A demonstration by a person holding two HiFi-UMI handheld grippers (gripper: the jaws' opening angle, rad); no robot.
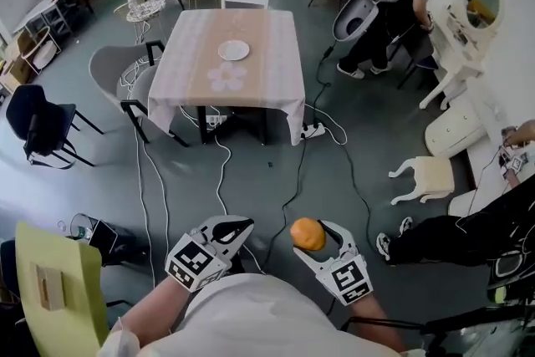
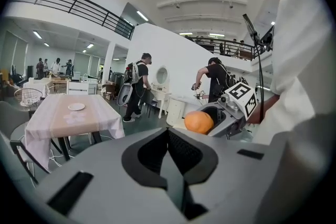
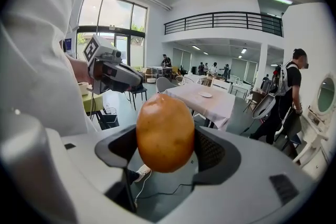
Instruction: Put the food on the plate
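Jaws of smooth grey plastic on the right gripper (image 3: 167, 157) clamp the food (image 3: 165, 132), an egg-shaped lump with a matt orange-brown skin. It stands upright between dark, finely ribbed pads, and its rounded top rises above them. In the head view the same food (image 1: 308, 233) shows as a small orange ball held low in the frame, near the person's body. The left gripper (image 2: 169, 157) is clenched on nothing: its jaws meet in a thin seam inside a dark curved recess. Each gripper carries a cube with black and white square markers (image 1: 194, 262).

The plate (image 1: 234, 50) is round, white and bare. It lies on a square table (image 1: 267, 88) draped in a pale pink striped cloth with a faint flower print just beside the plate. Table and plate are well apart from both grippers, across a grey floor strewn with thin looping cables (image 1: 219, 171).
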